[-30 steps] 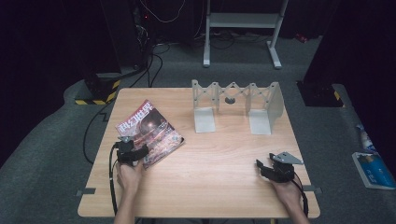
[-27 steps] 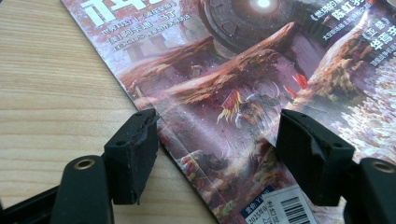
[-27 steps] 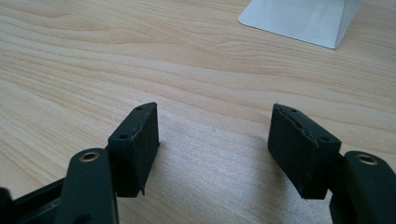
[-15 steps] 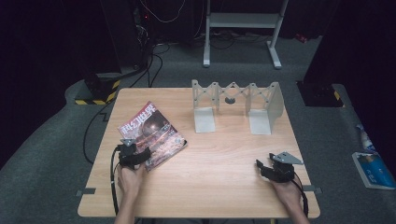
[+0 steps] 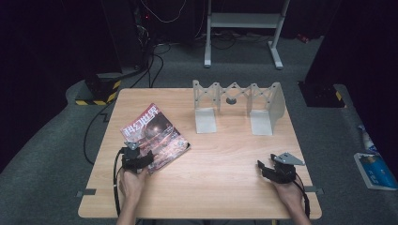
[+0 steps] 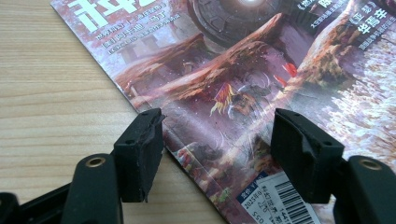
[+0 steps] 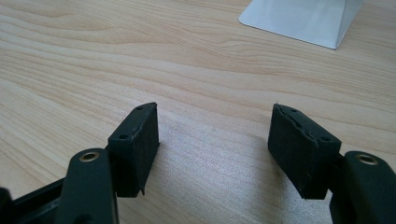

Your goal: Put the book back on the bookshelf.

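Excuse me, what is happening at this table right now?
A person sits at a wooden table with a gripper in each hand. The left gripper is at the near corner of a magazine that lies flat; its jaws have just been closing, with the corner between them, but the pads do not press on it yet. The right gripper rests open over bare wood. A grey metal bookend rack stands at the far side, empty.

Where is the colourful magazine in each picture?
High view: the glossy, colourful magazine lies left of centre on the wooden table, its near corner at the left tool.
Left gripper view: magazine across the top and right, near corner between the open jaws.
Right gripper view: not in it.
Shared landmark: the table's pale wood grain.
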A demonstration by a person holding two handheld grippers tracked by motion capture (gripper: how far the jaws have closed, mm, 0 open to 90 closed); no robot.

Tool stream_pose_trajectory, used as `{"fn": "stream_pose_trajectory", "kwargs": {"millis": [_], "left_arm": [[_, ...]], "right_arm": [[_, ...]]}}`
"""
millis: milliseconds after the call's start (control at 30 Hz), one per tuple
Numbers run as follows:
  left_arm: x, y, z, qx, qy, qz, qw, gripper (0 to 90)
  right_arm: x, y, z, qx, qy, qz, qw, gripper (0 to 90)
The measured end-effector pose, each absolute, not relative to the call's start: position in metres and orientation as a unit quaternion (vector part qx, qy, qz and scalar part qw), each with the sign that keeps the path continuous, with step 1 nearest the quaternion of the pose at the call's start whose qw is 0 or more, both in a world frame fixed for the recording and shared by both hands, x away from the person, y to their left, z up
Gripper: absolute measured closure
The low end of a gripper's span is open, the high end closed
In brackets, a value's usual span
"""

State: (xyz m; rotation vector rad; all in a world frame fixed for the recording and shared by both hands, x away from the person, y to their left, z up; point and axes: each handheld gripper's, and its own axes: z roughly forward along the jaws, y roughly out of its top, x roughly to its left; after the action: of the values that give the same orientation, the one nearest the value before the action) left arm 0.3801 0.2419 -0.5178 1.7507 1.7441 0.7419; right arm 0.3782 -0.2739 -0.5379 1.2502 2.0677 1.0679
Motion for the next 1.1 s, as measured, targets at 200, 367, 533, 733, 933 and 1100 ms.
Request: {"fn": "stream_pose_trajectory", "kwargs": {"millis": [200, 367, 533, 733, 933, 1100], "left_arm": [[0.373, 0.235, -0.519, 0.653, 0.644, 0.280, 0.284, 35.4], [0.366, 0.228, -0.520, 0.660, 0.635, 0.278, 0.289, 35.4], [0.361, 0.223, -0.520, 0.664, 0.630, 0.279, 0.292, 35.4], [0.354, 0.218, -0.519, 0.672, 0.624, 0.272, 0.293, 35.4], [0.345, 0.213, -0.521, 0.671, 0.618, 0.275, 0.304, 35.7], [0.338, 0.210, -0.521, 0.675, 0.613, 0.269, 0.309, 36.7]], "right_arm": [[0.378, -0.274, -0.538, 0.459, 0.758, 0.392, 0.247, 33.8], [0.378, -0.274, -0.538, 0.459, 0.758, 0.392, 0.247, 33.7], [0.378, -0.274, -0.538, 0.459, 0.759, 0.391, 0.247, 33.7], [0.378, -0.274, -0.538, 0.456, 0.760, 0.392, 0.248, 33.7], [0.378, -0.274, -0.537, 0.456, 0.762, 0.389, 0.244, 34.9], [0.377, -0.273, -0.535, 0.455, 0.767, 0.385, 0.239, 36.5]]}}
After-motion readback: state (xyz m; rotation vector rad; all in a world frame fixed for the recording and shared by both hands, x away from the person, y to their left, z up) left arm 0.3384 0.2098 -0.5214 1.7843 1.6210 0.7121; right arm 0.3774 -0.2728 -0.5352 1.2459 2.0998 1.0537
